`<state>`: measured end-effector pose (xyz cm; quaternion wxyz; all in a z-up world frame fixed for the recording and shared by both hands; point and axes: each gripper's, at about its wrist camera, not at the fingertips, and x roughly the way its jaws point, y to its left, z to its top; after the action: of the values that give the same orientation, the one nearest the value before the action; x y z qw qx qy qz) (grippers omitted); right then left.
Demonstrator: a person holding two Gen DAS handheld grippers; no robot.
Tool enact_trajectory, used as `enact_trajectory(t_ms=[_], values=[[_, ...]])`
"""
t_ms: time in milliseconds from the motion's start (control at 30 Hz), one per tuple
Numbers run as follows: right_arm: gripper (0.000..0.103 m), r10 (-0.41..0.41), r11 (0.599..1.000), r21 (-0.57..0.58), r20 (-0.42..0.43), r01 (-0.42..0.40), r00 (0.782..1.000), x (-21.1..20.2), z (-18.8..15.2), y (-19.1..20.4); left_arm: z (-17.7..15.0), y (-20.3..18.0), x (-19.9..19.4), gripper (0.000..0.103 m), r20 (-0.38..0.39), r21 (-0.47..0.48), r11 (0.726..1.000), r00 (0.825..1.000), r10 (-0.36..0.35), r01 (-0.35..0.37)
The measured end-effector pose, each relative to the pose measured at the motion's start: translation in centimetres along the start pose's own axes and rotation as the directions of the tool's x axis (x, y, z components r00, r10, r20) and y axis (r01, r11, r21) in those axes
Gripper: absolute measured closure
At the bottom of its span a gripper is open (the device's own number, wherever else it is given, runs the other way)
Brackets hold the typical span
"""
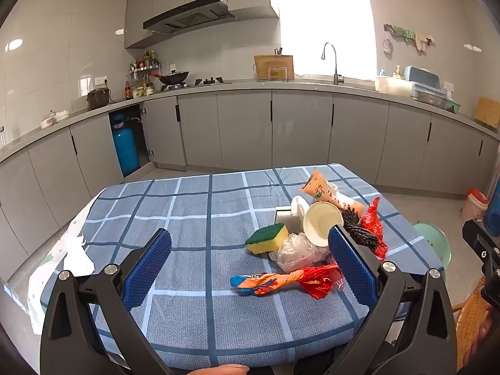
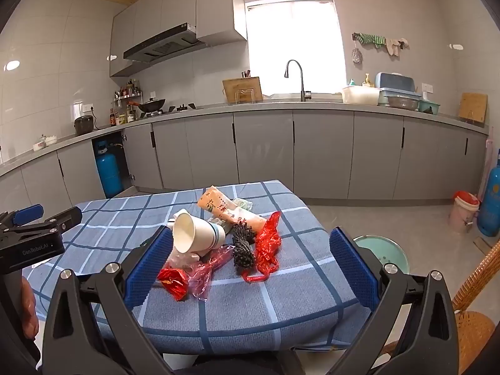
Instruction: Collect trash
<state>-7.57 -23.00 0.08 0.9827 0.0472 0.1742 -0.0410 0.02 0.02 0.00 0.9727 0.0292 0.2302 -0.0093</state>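
A pile of trash lies on the blue checked tablecloth (image 1: 187, 212): a white paper cup (image 1: 320, 223) on its side, a green-yellow sponge (image 1: 267, 237), a clear plastic bag (image 1: 297, 251), an orange-red snack wrapper (image 1: 281, 281), an orange packet (image 1: 328, 192), a black bundle (image 1: 359, 229) and a red plastic bag (image 1: 373, 222). My left gripper (image 1: 250, 250) is open and empty, held above the near table edge. My right gripper (image 2: 250, 253) is open and empty, facing the cup (image 2: 195, 232), black bundle (image 2: 243, 247) and red bag (image 2: 267, 243).
A mint-green bin (image 2: 384, 253) stands on the floor right of the table. A wicker chair (image 2: 475, 322) is at the near right. A white bucket (image 2: 462, 212) and a blue gas cylinder (image 2: 490, 203) stand by the right wall. Crumpled white paper (image 1: 75, 253) lies at the table's left edge.
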Motion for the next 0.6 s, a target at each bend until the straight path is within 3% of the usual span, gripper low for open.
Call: enact_trajectory(t_ms=[600], values=[[0.004, 0.004, 1.000, 0.010, -0.015, -0.004, 1.000, 0.26, -0.02, -0.17, 0.39, 0.26, -0.32, 0.004, 0.008, -0.014, 1.000, 1.000, 0.002, -0.002]])
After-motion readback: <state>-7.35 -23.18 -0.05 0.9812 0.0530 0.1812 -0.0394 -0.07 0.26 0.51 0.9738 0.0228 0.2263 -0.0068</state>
